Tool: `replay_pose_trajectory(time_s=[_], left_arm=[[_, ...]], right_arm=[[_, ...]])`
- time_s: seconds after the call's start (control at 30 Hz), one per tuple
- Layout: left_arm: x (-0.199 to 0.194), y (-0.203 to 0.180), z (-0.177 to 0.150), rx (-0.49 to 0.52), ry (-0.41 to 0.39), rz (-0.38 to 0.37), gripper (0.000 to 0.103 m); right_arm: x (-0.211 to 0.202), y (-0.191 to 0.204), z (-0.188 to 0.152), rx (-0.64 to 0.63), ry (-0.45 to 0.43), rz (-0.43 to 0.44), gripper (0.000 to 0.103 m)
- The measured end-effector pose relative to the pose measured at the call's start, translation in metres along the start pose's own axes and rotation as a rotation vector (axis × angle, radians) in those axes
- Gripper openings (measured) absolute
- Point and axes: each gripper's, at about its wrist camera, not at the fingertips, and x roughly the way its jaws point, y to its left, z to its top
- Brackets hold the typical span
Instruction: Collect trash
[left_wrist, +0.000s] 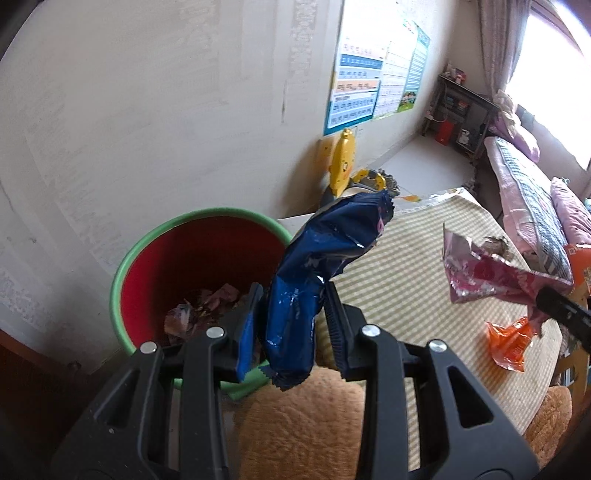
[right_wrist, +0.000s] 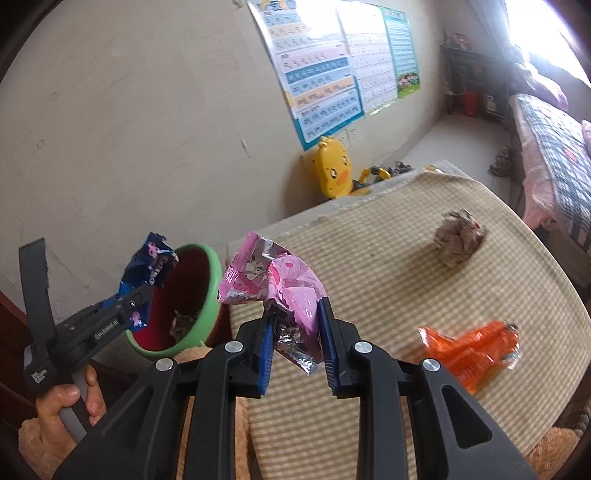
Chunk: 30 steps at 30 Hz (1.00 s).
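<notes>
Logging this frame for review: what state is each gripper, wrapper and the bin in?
left gripper: shut on blue wrapper, held over the bin's near rim.
right gripper: shut on pink wrapper.
orange wrapper: lying on the striped mat.
crumpled paper ball: lying on the mat.
bin: upright, some trash inside.

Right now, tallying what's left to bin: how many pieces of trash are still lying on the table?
2: an orange wrapper near the front edge and a crumpled paper ball farther back. More may lie outside the views.
</notes>
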Motion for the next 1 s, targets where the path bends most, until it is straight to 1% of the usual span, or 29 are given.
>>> replay_pose_trajectory(time_s=[0.27, 0.53, 0.73, 1.0], left_arm=[[0.002, 0.033, -0.001, -0.053, 0.001, 0.048, 0.033], [0.008, 0.061, 0.000, -0.097, 0.013, 0.085, 0.033], [0.014, 0.073, -0.003, -0.122, 0.027, 0.104, 0.033], [0.023, 0.079, -0.006, -0.133, 0.047, 0.116, 0.033]], right_arm=[[0.019, 0.034, 0.016, -0.071, 0.001, 0.043, 0.023], [0.034, 0.057, 0.027, -0.114, 0.007, 0.072, 0.023], [0.045, 0.071, 0.033, -0.141, 0.017, 0.088, 0.023], [0.060, 0.085, 0.036, -0.164, 0.035, 0.104, 0.023]])
